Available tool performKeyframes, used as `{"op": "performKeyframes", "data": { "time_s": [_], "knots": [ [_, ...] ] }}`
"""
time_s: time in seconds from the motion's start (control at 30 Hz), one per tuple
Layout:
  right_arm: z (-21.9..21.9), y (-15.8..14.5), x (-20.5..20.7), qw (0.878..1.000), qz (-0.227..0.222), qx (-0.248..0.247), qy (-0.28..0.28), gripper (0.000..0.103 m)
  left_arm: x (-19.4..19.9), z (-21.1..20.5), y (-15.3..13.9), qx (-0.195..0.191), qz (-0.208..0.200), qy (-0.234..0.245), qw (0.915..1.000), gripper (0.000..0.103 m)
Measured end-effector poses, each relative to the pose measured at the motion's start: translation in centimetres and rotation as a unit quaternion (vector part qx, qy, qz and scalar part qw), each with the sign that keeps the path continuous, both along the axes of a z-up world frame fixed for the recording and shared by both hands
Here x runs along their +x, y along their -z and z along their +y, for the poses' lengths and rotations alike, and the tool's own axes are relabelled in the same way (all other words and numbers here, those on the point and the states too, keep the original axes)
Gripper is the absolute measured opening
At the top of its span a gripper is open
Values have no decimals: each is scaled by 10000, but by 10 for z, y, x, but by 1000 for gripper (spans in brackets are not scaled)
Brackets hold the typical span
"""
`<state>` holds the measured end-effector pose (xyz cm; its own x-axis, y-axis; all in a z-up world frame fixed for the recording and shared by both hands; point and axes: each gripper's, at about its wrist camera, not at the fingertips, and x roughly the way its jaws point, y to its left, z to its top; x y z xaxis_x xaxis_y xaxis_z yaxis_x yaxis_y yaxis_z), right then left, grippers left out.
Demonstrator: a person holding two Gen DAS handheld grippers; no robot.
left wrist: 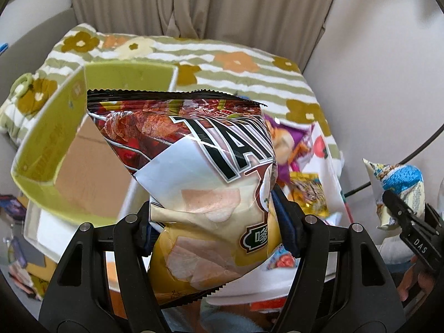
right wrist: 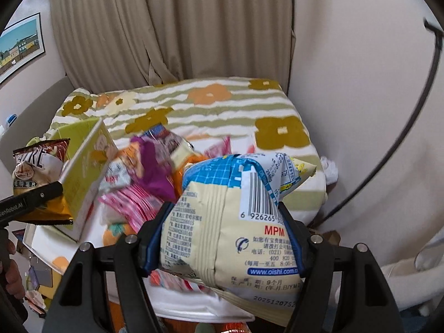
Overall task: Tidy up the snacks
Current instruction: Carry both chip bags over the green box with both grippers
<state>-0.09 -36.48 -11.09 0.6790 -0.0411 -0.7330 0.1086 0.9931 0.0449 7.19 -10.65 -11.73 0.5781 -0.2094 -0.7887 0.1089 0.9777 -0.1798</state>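
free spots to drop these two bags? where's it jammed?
Free: floor of the green box, inside its walls; the floral quilt between the snack pile and the curtain. Jammed: the pile itself, right of the box.

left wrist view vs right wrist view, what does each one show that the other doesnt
Only the left wrist view shows the green box's cardboard floor. Only the right wrist view shows the wall picture and the barcode on the blue-and-cream Oishi bag. Both show the brown chip bag in the left gripper, the Oishi bag in the right gripper, and the flowered blanket.
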Motion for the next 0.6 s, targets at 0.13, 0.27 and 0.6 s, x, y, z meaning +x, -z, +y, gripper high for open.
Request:
{"op": "performKeyframes", "data": {
  "time_s": [0.13,0.27,0.6],
  "knots": [
    [36,-24,25,9997,-190,40,-132,67,25,26,-16,15,-112,33,9999,64],
    [84,-40,53,9989,-310,119,-332,67,52,65,-30,131,-207,24,9997,64],
    [208,-36,134,9952,-213,604,-740,67,131,170,-21,572,-48,121,9983,65]
  ]
}}
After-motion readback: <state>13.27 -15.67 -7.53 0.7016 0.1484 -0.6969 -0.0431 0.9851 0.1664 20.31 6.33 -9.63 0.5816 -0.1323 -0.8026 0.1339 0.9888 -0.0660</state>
